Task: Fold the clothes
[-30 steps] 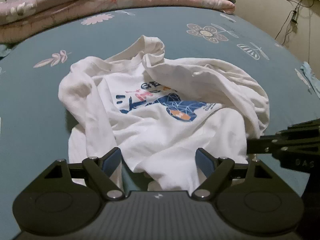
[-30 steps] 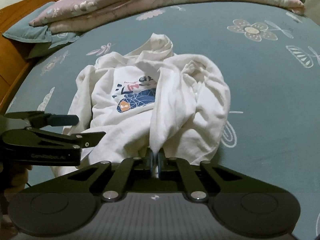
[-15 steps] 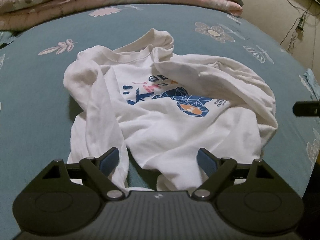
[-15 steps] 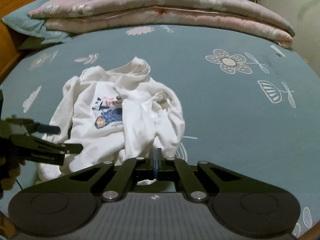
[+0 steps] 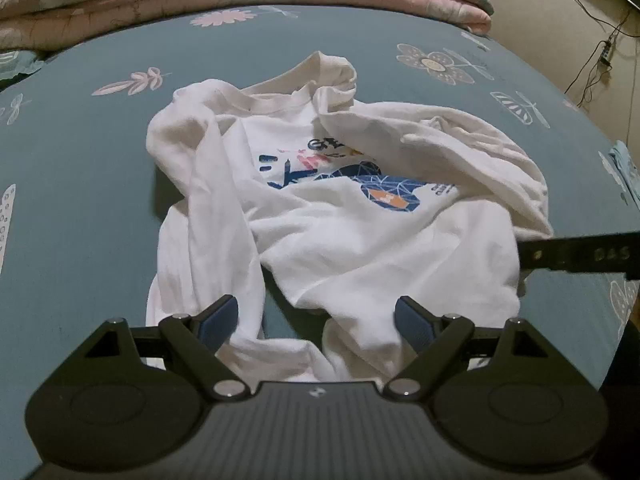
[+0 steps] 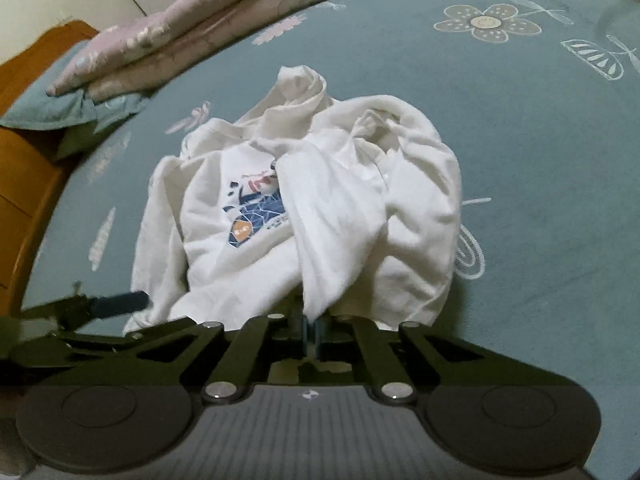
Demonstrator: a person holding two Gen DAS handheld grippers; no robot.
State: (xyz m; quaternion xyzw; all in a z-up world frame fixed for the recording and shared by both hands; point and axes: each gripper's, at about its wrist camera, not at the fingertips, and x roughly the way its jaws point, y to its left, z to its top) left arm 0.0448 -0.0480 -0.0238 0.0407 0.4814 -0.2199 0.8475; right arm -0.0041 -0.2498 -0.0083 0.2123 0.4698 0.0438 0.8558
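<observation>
The white T-shirt [image 5: 360, 240] lay crumpled on the bed [image 5: 80, 200], soft, light, floppy. The left tool [image 5: 316, 320] hovered wide over the hem; the right tool [image 6: 310, 328] pinched a fold. Best grips looked like hem corners.

Left gripper [image 5: 316, 320] held low and level, blue-padded fingers [image 5: 218, 316] spread wide apart — nothing between them, right gripper [image 6: 311, 330] alongside on its right, jaws pressed together on a fold of white cloth, body tipped slightly — pointing forward
</observation>
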